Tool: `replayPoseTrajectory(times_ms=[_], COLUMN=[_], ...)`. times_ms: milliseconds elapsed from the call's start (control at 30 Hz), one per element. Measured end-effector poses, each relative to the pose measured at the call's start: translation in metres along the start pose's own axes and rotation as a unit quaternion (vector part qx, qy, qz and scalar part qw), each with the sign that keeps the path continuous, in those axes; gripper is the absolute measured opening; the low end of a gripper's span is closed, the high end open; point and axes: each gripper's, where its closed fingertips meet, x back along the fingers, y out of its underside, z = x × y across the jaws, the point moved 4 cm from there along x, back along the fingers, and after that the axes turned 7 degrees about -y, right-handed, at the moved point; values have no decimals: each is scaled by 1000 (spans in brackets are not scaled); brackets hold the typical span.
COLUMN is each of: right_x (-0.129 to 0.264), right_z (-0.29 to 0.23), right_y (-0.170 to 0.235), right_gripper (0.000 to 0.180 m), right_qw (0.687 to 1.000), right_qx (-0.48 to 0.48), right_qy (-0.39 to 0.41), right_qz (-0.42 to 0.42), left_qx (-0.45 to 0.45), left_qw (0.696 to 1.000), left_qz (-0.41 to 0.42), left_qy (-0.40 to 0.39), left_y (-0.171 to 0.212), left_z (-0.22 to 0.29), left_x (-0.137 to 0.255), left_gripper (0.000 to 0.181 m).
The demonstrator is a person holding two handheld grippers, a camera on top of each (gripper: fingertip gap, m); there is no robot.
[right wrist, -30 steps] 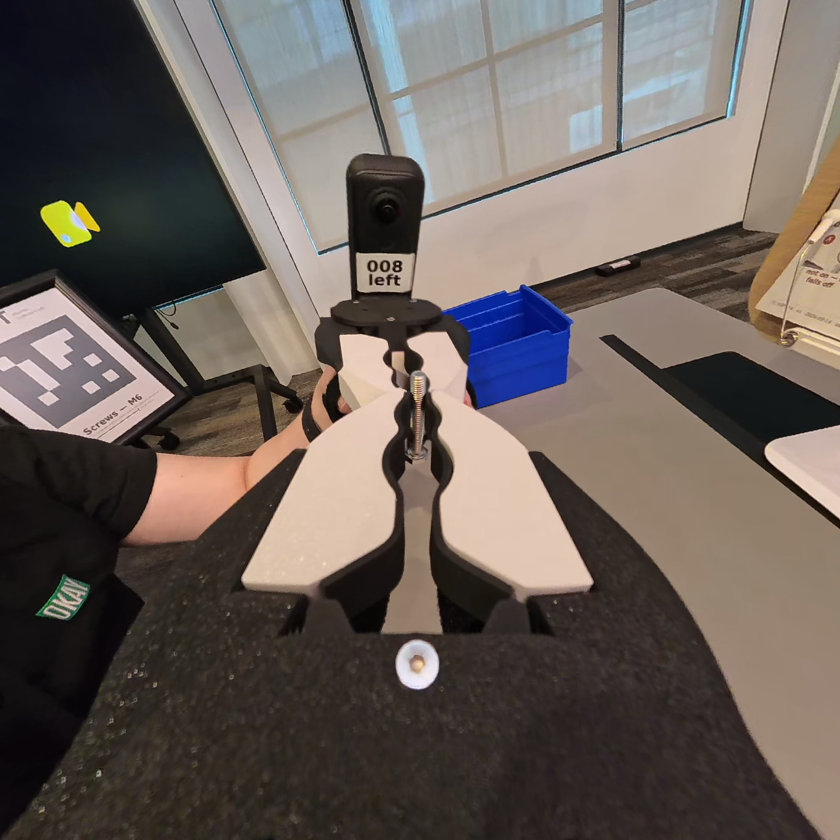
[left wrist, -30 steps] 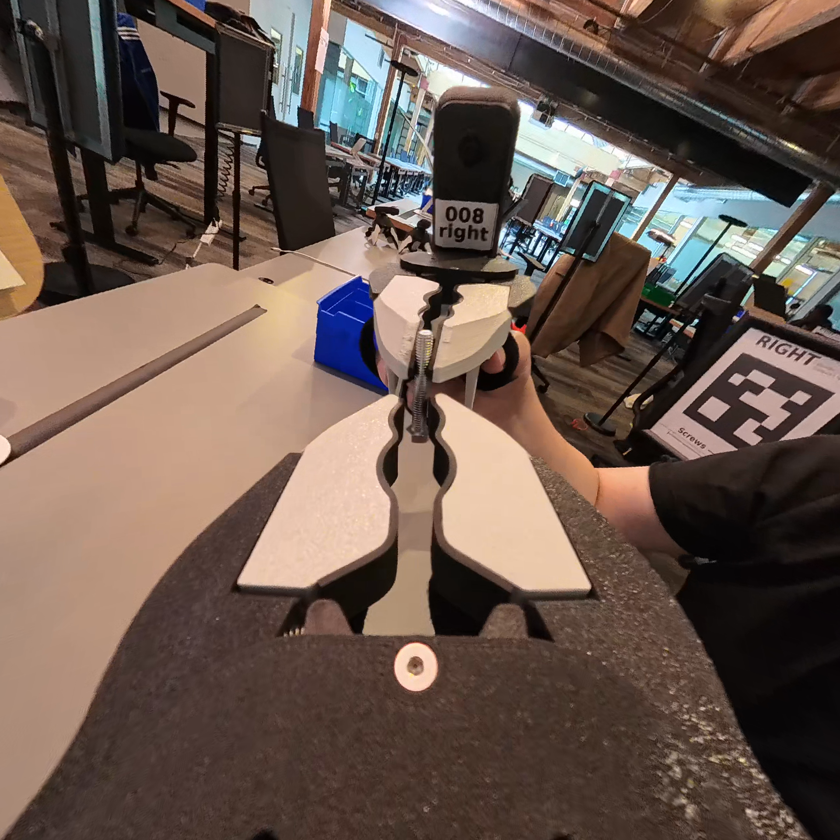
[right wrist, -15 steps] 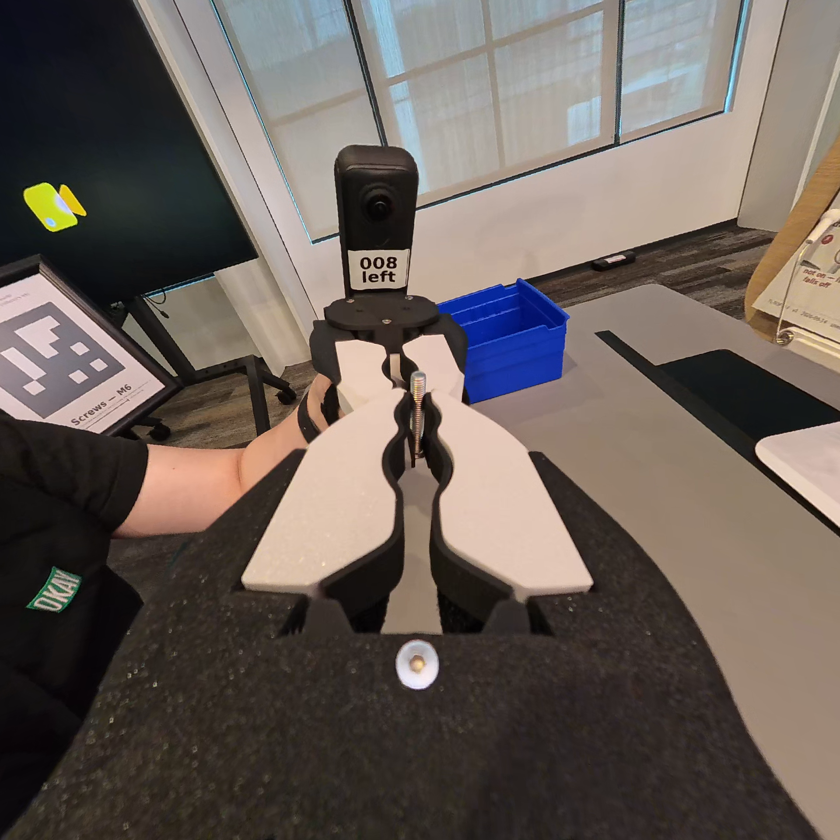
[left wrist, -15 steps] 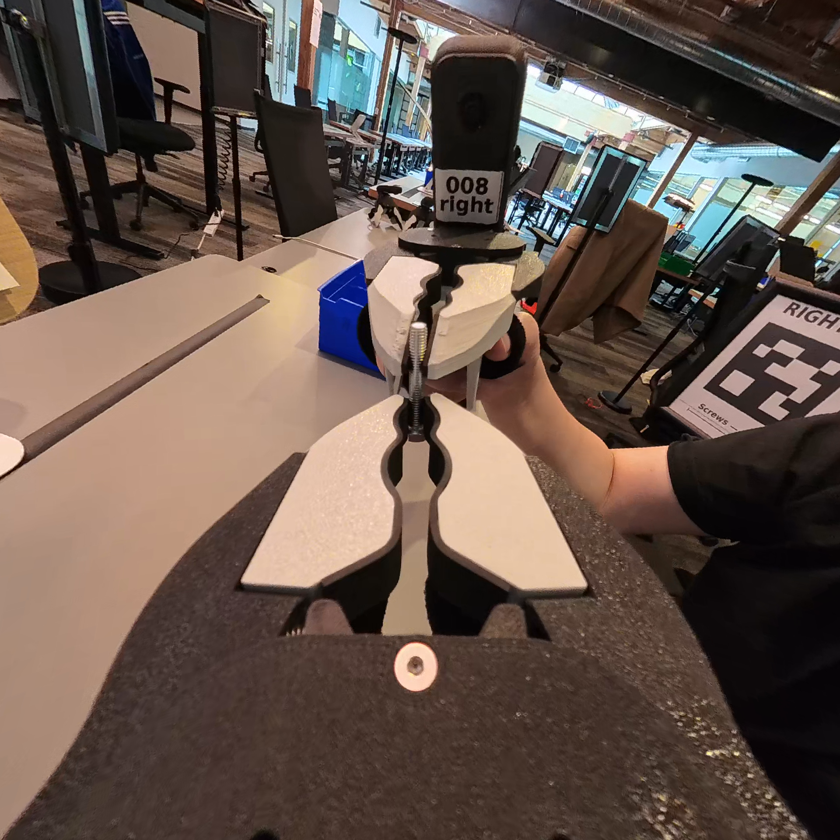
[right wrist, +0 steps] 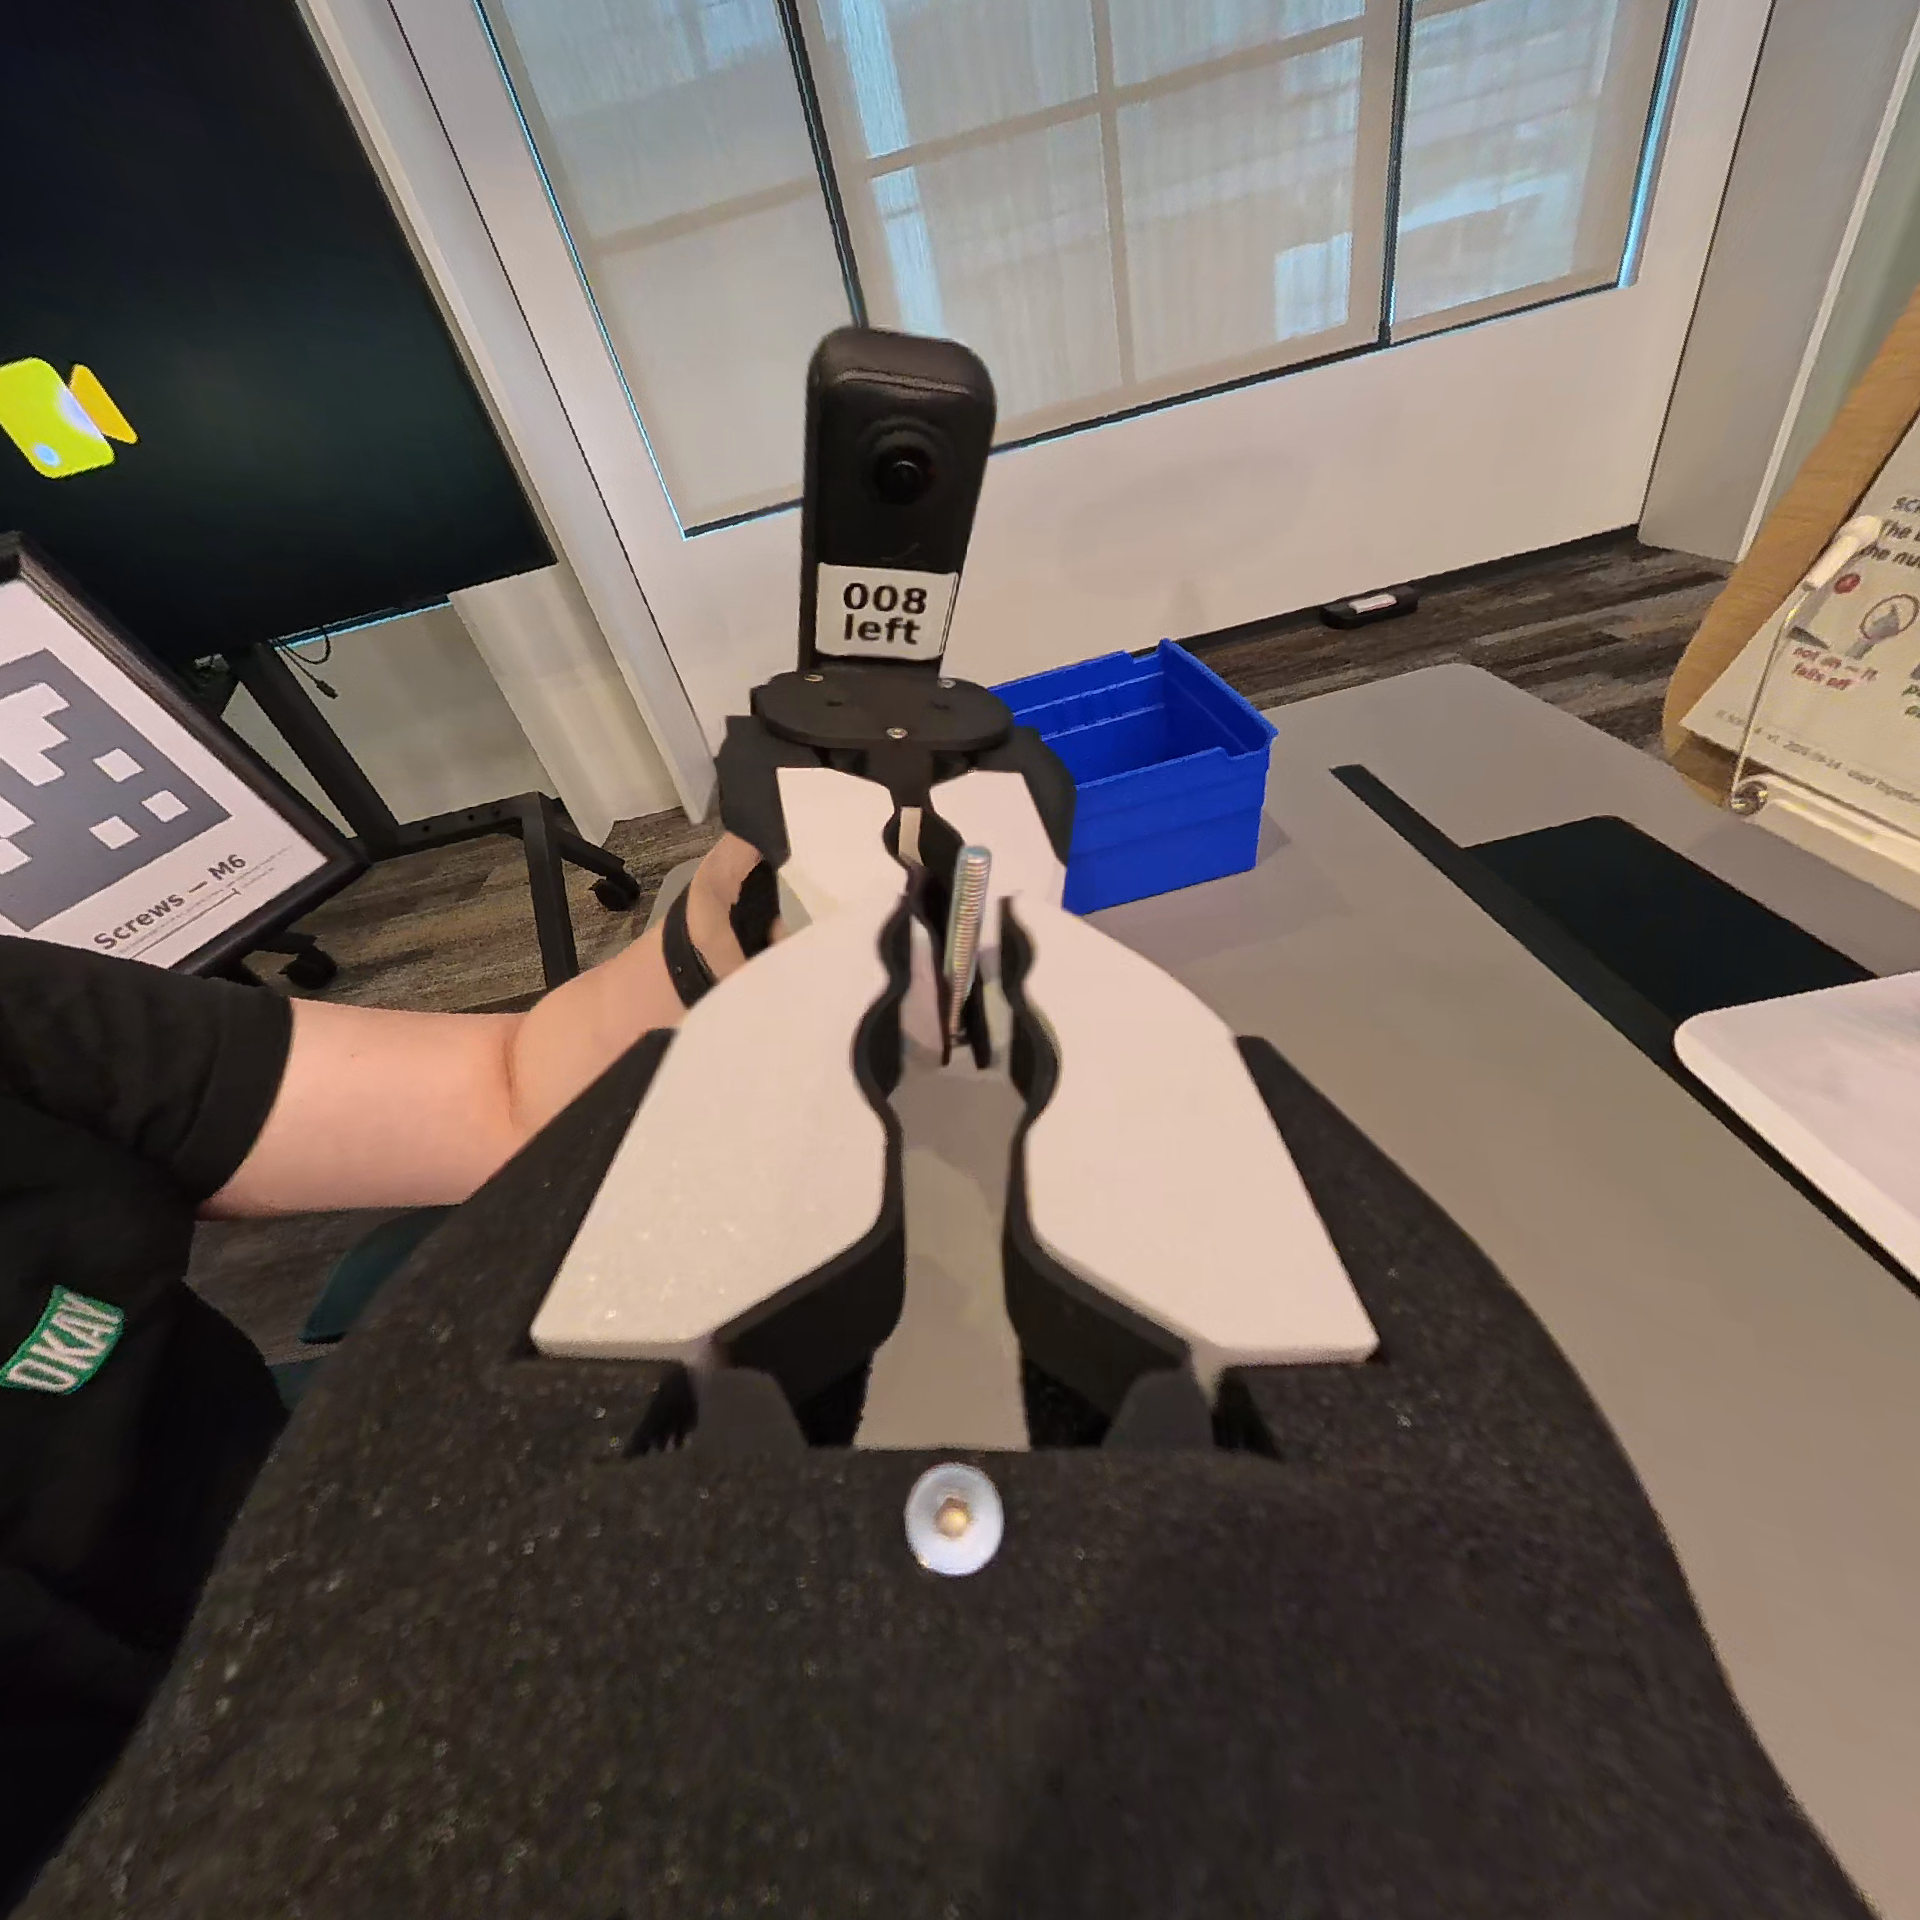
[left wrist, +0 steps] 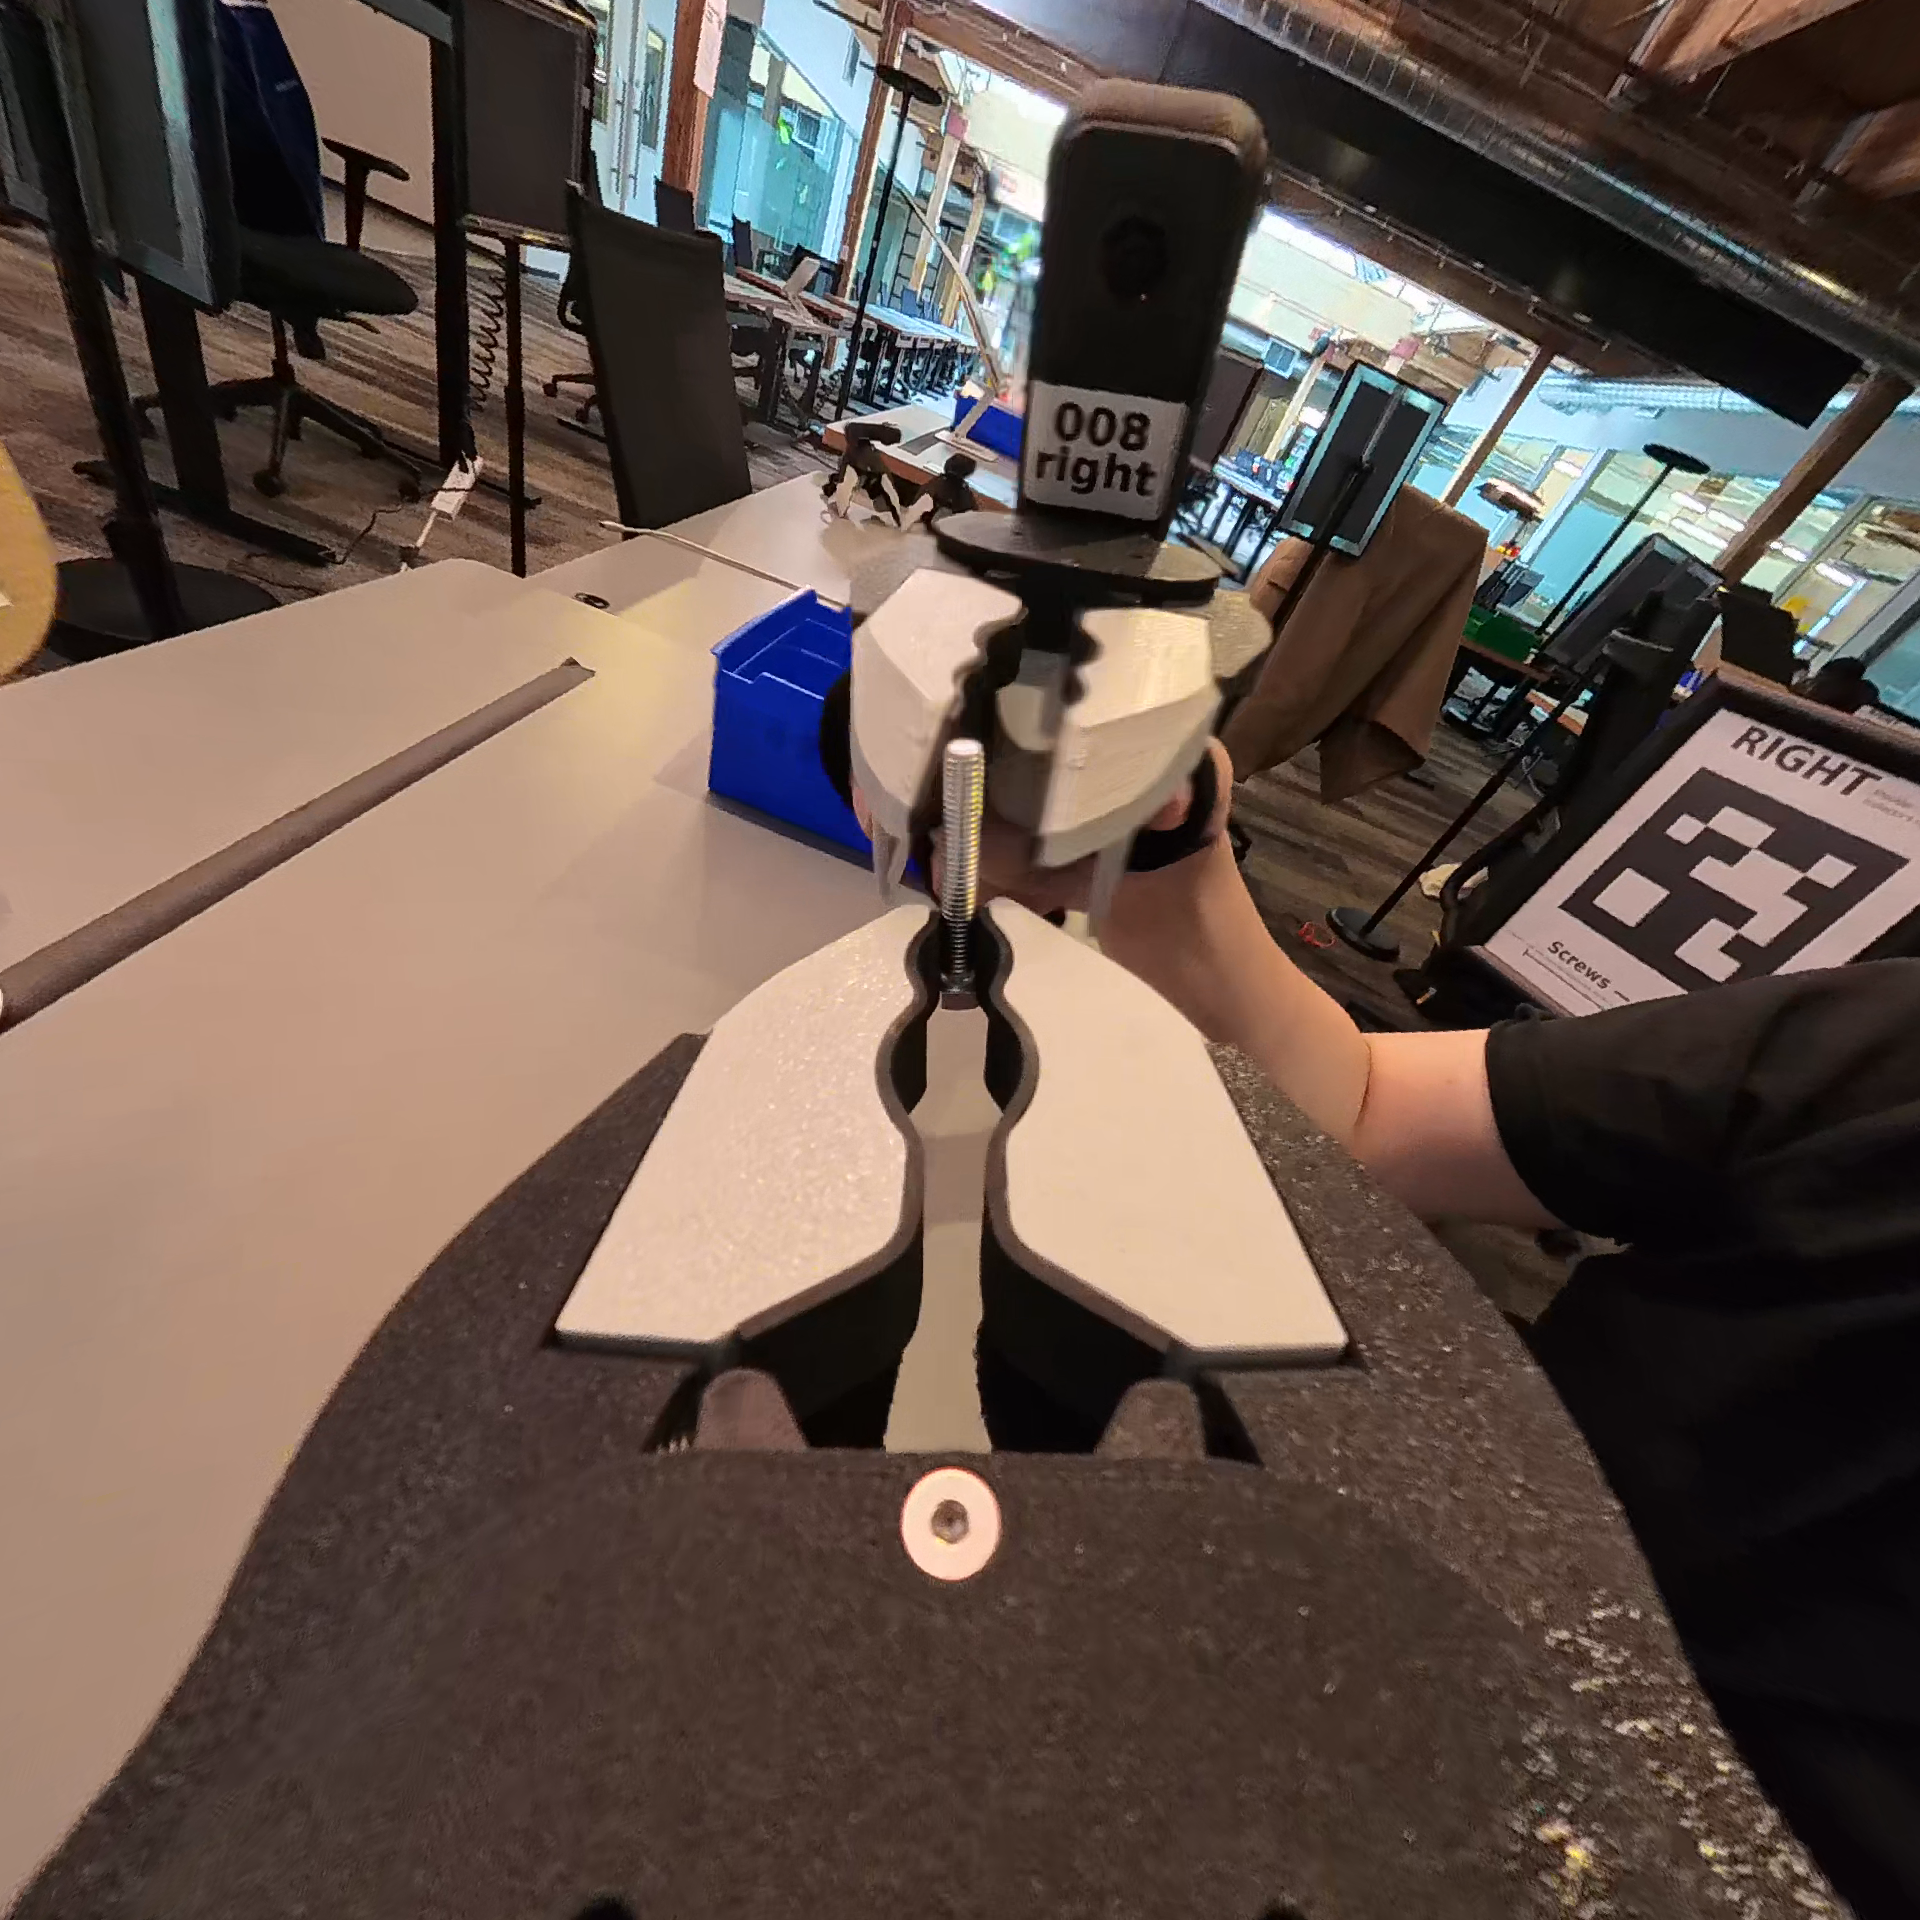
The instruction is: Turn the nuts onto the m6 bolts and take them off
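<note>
A grey table (left wrist: 312, 987) filled the frame's left, a blue bin (left wrist: 774, 727) at upper centre. The left tongs (left wrist: 958, 961) clamped the upright bolt (left wrist: 958, 842) at centre; the right tongs (right wrist: 961, 997) stood narrowly parted around it.

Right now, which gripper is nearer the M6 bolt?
Left. The left gripper is shut on the lower end of the M6 bolt; the right gripper is open, its tips either side of the threads.

We see the bolt (left wrist: 961, 868) upright between our left gripper (left wrist: 958, 961) and right gripper (left wrist: 1003, 790); bin (left wrist: 774, 717) on table (left wrist: 312, 935) at 11 o'clock, sign (left wrist: 1704, 883) at 2, probably floor-standing.
</note>
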Motion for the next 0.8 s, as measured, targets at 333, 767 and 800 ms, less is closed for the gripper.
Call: replayPoseTrajectory(times_ms=[333, 767, 800], right_x=[-5, -70, -71], right_z=[32, 36, 38], right_y=[72, 197, 197], right_gripper=[20, 14, 16], right_qw=[970, 866, 866], right_qx=[86, 166, 161], right_qy=[37, -57, -53], right_qz=[-224, -469, -471], left_qx=[-59, -79, -79], left_qw=[978, 964, 965], left_qz=[16, -31, -36], left_qy=[-197, -253, -248], left_y=[-21, -14, -12], left_z=[-49, -63, -62], left_x=[78, 107, 106], left_gripper=[5, 5, 5])
